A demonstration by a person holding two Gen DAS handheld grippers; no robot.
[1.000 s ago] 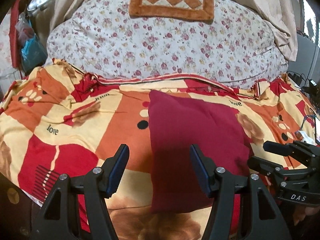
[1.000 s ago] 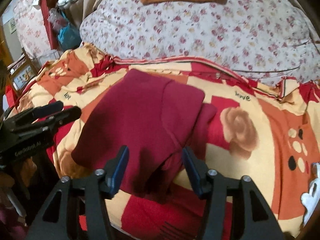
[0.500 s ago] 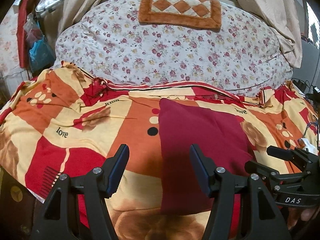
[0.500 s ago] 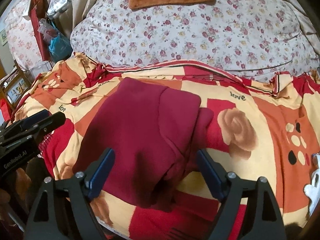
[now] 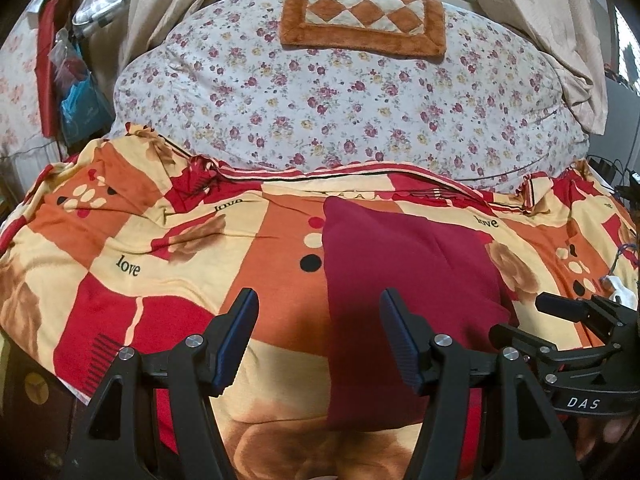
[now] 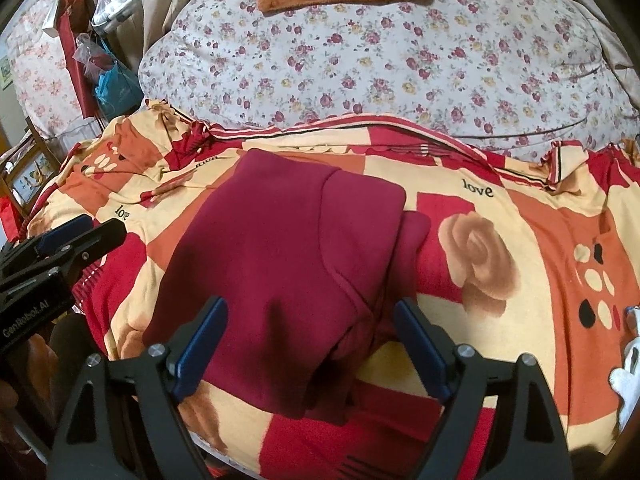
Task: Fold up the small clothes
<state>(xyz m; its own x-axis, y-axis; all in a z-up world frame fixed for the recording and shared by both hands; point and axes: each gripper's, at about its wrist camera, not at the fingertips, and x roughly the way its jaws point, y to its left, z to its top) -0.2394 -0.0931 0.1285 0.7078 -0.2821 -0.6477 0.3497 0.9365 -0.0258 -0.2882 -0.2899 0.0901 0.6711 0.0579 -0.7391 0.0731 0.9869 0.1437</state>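
Note:
A dark red garment (image 5: 400,280) lies folded on the patterned blanket (image 5: 160,260), its near edge toward me. In the right wrist view the folded garment (image 6: 288,248) shows a top flap and a sleeve end sticking out on its right. My right gripper (image 6: 310,308) hovers open over the garment's near edge, pads apart and off the cloth. My left gripper (image 5: 318,300) is open too, straddling the garment's left edge with only blanket and cloth below. Each gripper shows in the other's view: the right gripper (image 5: 528,318), the left gripper (image 6: 100,226).
Behind the blanket bulges a floral duvet (image 5: 340,100) with an orange checked cushion (image 5: 360,12) on top. Plastic bags (image 5: 80,100) hang at the far left beside beige curtains. A white object (image 5: 624,296) and cables lie at the blanket's right edge.
The right gripper's jaws have spread wider around the garment's near edge. Both views have drawn back slightly, showing more of the duvet. The garment lies as before.

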